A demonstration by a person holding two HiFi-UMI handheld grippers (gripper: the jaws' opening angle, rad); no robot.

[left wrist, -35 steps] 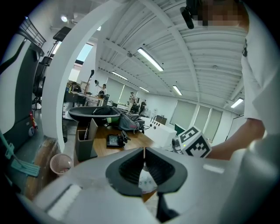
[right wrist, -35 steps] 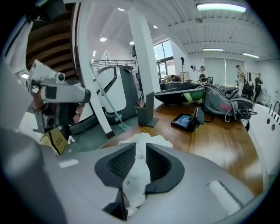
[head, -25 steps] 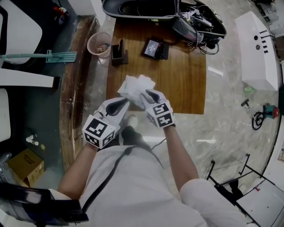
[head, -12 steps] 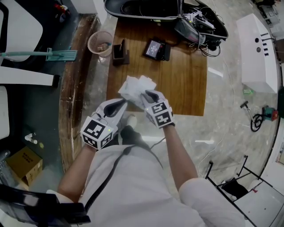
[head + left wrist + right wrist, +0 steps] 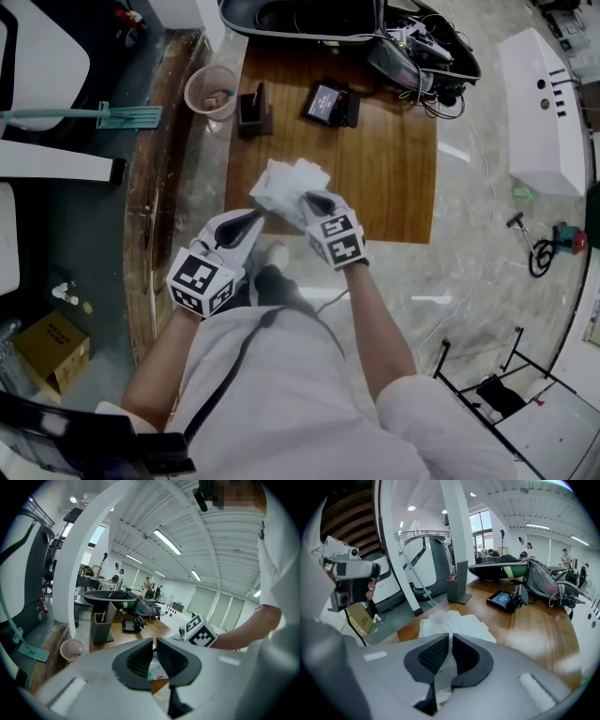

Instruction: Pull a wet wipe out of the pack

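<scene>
A wooden tabletop (image 5: pixel 375 159) on a pale stone floor (image 5: pixel 469 262) fills the room's middle, with a loose pile (image 5: pixel 286 180) of white sheets just ahead of both grippers.

The left gripper (image 5: pixel 154 641) is closed to a narrow slit on the printed edge of the pack (image 5: pixel 157 670). The right gripper (image 5: pixel 450 637) is pinched on a thin whitish sheet, probably the wipe (image 5: pixel 443 670).

Both holds are on thin edges, so a hard tug could slide the pack's film out of the left gripper or tear the wipe at the pinch. A damp sheet may also drag the next one out with it.

Both forearms are bent in front of the body. The grippers point forward and down, tips converging close together above the tabletop's near edge.
</scene>
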